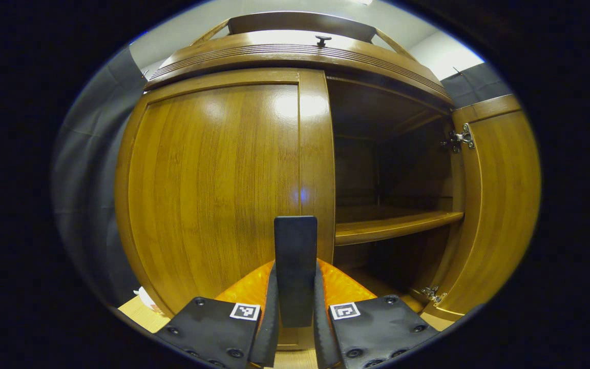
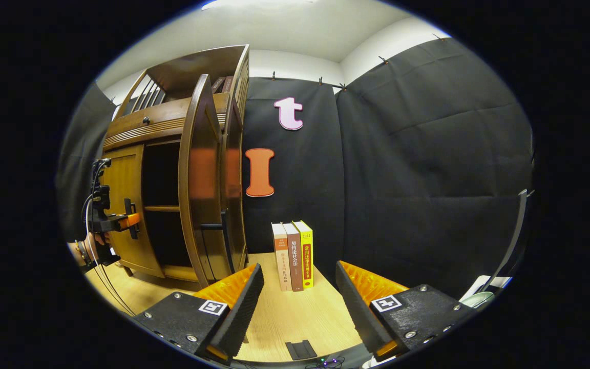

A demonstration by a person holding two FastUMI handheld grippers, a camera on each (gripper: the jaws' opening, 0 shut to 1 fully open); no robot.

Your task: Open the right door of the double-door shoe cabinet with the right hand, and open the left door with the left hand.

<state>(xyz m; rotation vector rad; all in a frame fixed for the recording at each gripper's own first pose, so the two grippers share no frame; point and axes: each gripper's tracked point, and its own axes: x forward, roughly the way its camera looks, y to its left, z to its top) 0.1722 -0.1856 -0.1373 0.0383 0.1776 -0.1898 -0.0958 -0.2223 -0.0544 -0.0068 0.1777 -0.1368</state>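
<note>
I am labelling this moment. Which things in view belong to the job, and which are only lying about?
Job:
left door, closed
its handle, held by left gripper
right door, open
right gripper

Lying about:
three books
small knob on top

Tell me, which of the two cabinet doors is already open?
The right door is swung wide, showing the shelf inside. The left door sits closed, with the left claw shut on its handle.

The cabinet (image 1: 213, 179) is shiny brown wood with thin stripes in the grain. Its handle (image 1: 295, 266) is black. Three books (image 2: 293, 254) stand in orange, dark red and yellow. The table (image 2: 295, 318) is light wood.
</note>
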